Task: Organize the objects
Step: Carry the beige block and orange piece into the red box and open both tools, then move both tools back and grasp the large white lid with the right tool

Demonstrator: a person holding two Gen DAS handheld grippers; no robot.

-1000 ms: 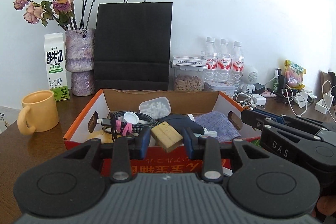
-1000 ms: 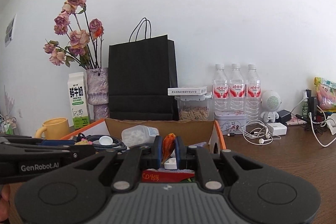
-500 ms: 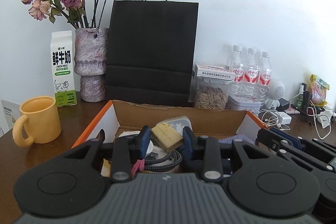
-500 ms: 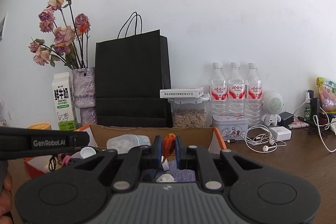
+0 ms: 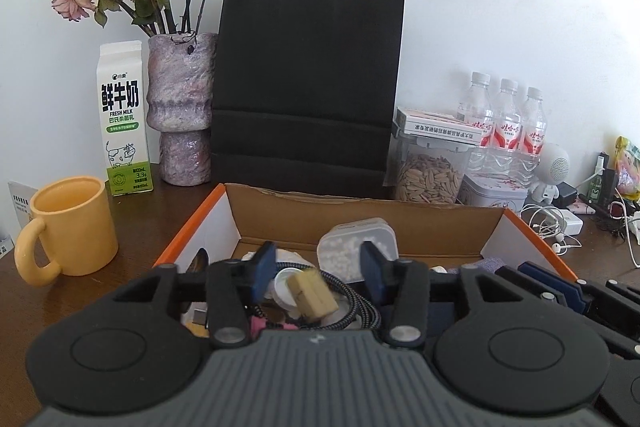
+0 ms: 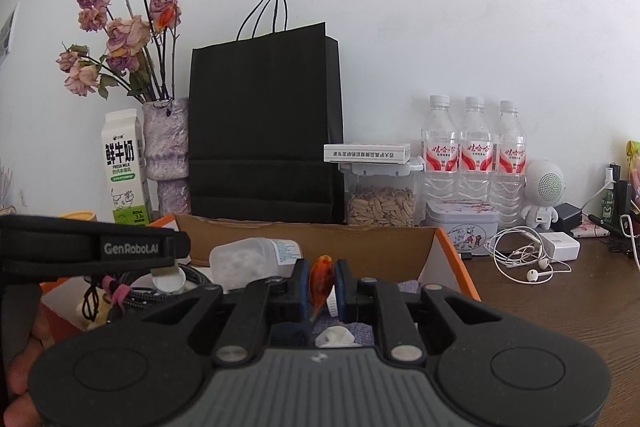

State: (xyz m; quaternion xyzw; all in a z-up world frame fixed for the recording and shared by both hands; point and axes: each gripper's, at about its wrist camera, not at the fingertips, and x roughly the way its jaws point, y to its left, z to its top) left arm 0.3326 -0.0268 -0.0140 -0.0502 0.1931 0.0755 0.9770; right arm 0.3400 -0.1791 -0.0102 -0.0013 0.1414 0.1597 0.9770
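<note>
Dark wooden tabletop [image 5: 168, 199] carries an open cardboard box [image 5: 360, 205] with orange edges, set toward its near middle. Nearest in the left wrist view, the left gripper [image 5: 316, 263] stands with its jaws spread wide, gripping nothing; a tan block [image 5: 312, 293] lies just below the gap, atop a braided cable [image 5: 360, 307] inside the box, blurred as if dropping. In the right wrist view, the right gripper [image 6: 322, 277] is clamped on a small orange object [image 6: 321, 277], held over the box's right half above a grey cloth [image 6: 404, 287]. Farther in sits a clear container of white beads [image 5: 358, 247], near the box's back wall. Beyond the box, along the tabletop's far edge, stand a black paper bag [image 5: 308, 79], a vase of dried roses [image 5: 180, 107] and a milk carton [image 5: 124, 119].

The step in hand looks like dropping items into the box: the left release appears done. Next, the right jaws likely need to part over a free spot.
</note>
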